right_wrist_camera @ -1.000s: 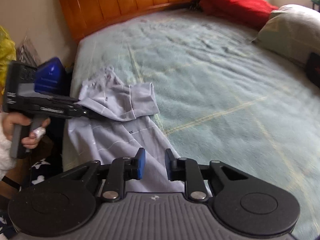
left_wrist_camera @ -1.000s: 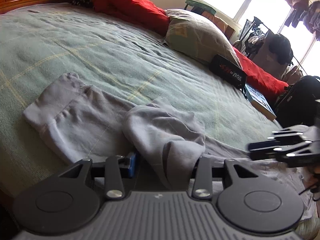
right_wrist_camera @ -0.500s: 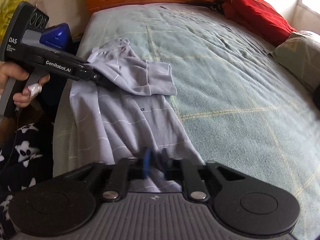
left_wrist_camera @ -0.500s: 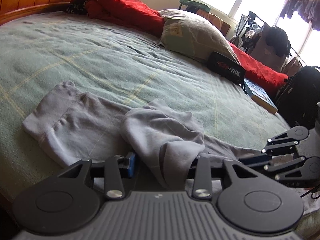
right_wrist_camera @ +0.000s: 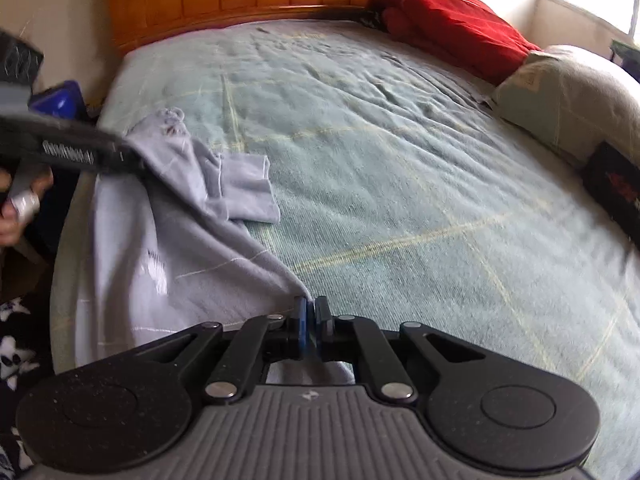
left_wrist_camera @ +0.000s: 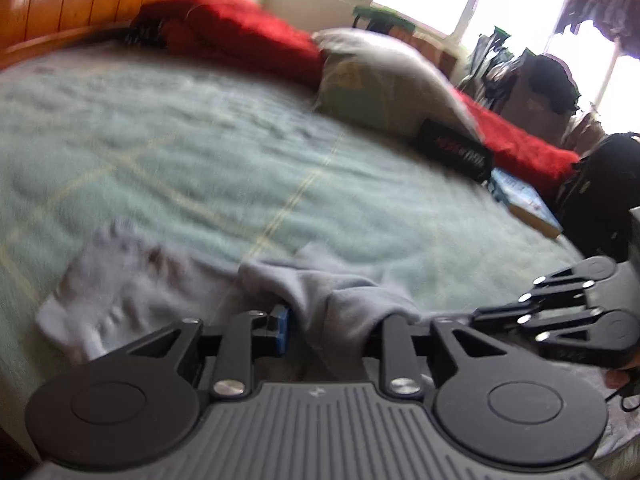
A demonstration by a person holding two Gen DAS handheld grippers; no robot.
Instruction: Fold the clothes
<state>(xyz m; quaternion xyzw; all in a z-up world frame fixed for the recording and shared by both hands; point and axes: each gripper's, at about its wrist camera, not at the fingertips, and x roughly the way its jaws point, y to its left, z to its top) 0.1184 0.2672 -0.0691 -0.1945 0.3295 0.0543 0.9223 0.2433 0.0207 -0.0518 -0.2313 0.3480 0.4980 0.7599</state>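
Lying at the lower left of the right wrist view, the grey shirt [right_wrist_camera: 168, 248] spreads over the green blanket [right_wrist_camera: 400, 160]. The left gripper [left_wrist_camera: 328, 326] has a thick bunch of this shirt between its jaws, which are opening. At the bottom centre, the right gripper [right_wrist_camera: 310, 312] is closed on the shirt's edge.

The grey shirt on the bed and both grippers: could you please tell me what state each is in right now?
grey shirt: spread on the bed, partly folded, one sleeve lying over the body, gripped at two places.
left gripper: fingers opening slightly, a thick bunch of shirt fabric between them.
right gripper: fingers shut on the shirt's edge.
green blanket: laid flat over the bed, lightly wrinkled.
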